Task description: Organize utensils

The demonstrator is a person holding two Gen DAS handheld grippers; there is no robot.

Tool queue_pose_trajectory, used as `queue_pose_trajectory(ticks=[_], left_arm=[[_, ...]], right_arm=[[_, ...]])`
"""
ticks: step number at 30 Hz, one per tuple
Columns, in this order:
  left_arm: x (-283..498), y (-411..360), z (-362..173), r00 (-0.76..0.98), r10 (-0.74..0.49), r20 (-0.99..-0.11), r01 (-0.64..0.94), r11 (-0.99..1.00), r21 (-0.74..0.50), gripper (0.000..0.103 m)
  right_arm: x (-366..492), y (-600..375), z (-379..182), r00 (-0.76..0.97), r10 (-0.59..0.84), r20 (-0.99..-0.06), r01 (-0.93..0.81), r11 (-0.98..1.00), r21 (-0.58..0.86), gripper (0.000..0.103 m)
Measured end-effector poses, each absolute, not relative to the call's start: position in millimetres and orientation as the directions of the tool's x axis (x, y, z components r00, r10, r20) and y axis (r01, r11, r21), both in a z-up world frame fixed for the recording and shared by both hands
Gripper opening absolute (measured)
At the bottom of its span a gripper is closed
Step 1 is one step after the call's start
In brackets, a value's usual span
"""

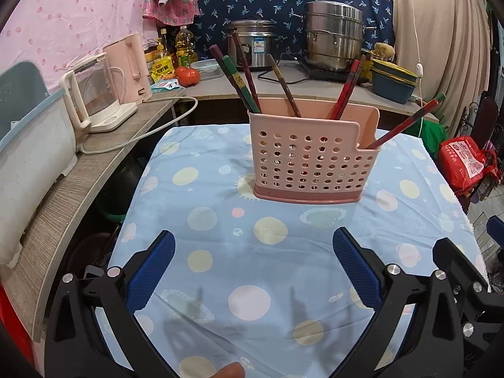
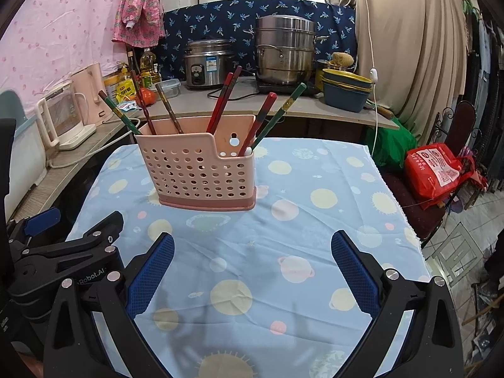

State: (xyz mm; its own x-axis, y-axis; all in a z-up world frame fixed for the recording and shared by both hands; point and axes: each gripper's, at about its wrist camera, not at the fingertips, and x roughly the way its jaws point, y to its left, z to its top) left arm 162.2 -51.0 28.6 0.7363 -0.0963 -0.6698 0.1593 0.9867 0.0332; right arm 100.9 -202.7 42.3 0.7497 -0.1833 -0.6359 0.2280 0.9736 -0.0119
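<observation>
Right now both units sit low over the table (image 1: 220,163) w/ its blue dotted cloth. Left hand-held gripper (image 1: 253,271) is spread wide, nothing btwn its blue pads (image 1: 151,271); right hand-held gripper (image 2: 252,271) likewise released and empty. Pink perforated utensil holder (image 1: 310,163) stands upright on the cloth, well ahead of both. Chopsticks (image 1: 245,78), red, green and brown, lean out of it at angles: most in the taller main section, a couple in the lower side compartment. Behind, on the counter: rice cooker (image 2: 208,66), steamer pot (image 2: 285,53), kettle (image 1: 91,94).
</observation>
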Motion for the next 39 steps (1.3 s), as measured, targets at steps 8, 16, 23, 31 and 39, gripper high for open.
queue_pose_trajectory(ticks=[8, 16, 23, 31, 39], left_arm=[[155.8, -48.8, 30.8, 0.743, -0.089, -0.663, 0.152, 0.988, 0.037, 0.096], [153.5, -47.8, 30.8, 0.739, -0.077, -0.669, 0.151, 0.987, 0.052, 0.096], [152.2, -49.3, 31.2, 0.739, -0.071, -0.670, 0.156, 0.986, 0.067, 0.096], [153.3, -50.6, 29.7, 0.736, -0.058, -0.675, 0.150, 0.986, 0.079, 0.096], [155.9, -51.8, 25.7, 0.724, -0.055, -0.688, 0.153, 0.985, 0.082, 0.096]], right_arm=[[95.0, -202.4, 44.7, 0.753, -0.186, -0.632, 0.229, 0.973, -0.013, 0.096], [92.4, -200.4, 44.3, 0.757, -0.175, -0.630, 0.224, 0.975, -0.002, 0.096], [91.0, -200.2, 43.0, 0.756, -0.172, -0.632, 0.227, 0.974, 0.007, 0.096], [91.0, -199.9, 41.2, 0.752, -0.177, -0.635, 0.232, 0.973, 0.004, 0.096], [92.7, -204.8, 38.3, 0.748, -0.174, -0.640, 0.235, 0.972, 0.010, 0.096]])
